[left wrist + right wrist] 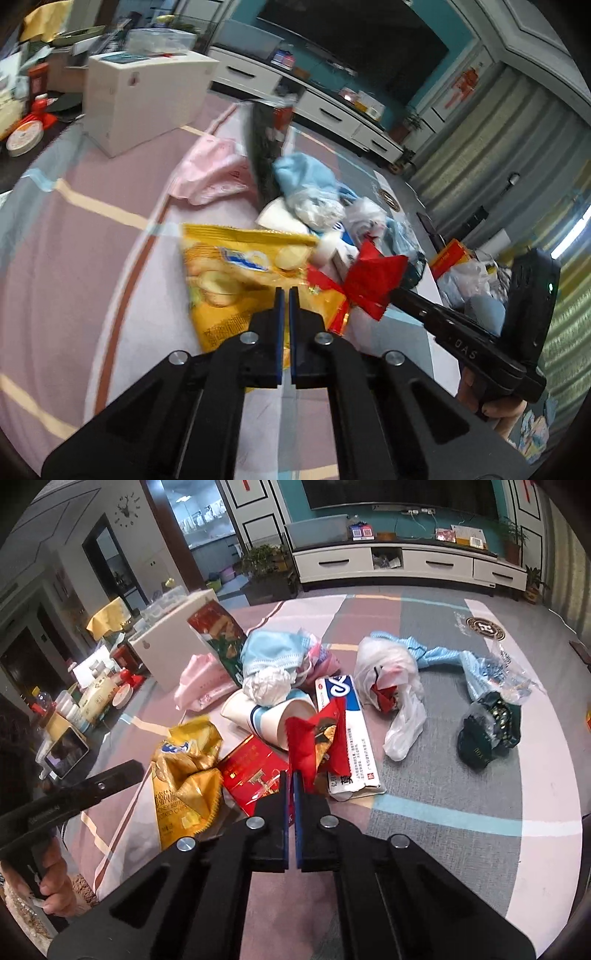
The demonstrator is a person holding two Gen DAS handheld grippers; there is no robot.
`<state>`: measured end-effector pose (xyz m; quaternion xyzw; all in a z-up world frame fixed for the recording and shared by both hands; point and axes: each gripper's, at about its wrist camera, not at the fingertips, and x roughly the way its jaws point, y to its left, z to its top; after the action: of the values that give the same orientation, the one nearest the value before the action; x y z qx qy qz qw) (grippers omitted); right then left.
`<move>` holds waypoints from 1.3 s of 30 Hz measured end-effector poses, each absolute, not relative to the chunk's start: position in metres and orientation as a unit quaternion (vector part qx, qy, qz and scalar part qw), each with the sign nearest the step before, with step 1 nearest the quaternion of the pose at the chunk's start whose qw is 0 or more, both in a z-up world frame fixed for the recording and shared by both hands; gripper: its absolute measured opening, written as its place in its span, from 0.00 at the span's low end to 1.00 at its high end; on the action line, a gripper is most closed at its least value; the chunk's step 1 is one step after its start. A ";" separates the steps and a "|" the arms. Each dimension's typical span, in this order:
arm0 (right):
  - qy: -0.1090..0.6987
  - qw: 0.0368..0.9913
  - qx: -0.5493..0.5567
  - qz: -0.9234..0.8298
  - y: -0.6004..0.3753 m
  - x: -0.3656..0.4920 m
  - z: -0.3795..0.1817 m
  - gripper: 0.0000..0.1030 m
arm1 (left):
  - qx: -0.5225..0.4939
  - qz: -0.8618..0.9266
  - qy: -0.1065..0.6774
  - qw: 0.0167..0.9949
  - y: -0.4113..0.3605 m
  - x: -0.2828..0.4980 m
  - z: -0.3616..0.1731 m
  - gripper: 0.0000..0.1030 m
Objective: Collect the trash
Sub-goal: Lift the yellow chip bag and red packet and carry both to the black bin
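Black two-finger left gripper [286, 295] fills the bottom of its view, jaws clenched on the lower edge of the crumpled yellow foil crisp bag [236, 273] at frame centre. Right gripper [290, 779], bottom centre of its own view, is clamped on the torn red foil wrapper [314, 742]. Judged step: both pieces pinched, lift in hand; no bin is visible, so the next move calls for carrying both clear to a receptacle. Remaining litter, a white paper cup [273, 716], a white plastic bag [395, 686] and a dark green pouch [487, 731], sits mid-frame on the striped rug [443, 782]. Lower right of the rug is open; a white box [173, 642] stands at upper left.
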<state>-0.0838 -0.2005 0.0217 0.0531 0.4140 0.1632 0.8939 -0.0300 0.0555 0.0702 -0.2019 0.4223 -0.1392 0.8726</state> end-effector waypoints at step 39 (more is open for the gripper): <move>0.405 0.904 0.039 0.129 -0.184 -0.064 0.021 0.62 | -0.272 -0.122 0.368 0.881 0.081 -0.046 0.058 0.05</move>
<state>-0.0645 -0.1842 0.0209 0.0388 0.4051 0.1294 0.9042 -0.0458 0.0813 0.0575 -0.2718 0.3683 -0.1220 0.8807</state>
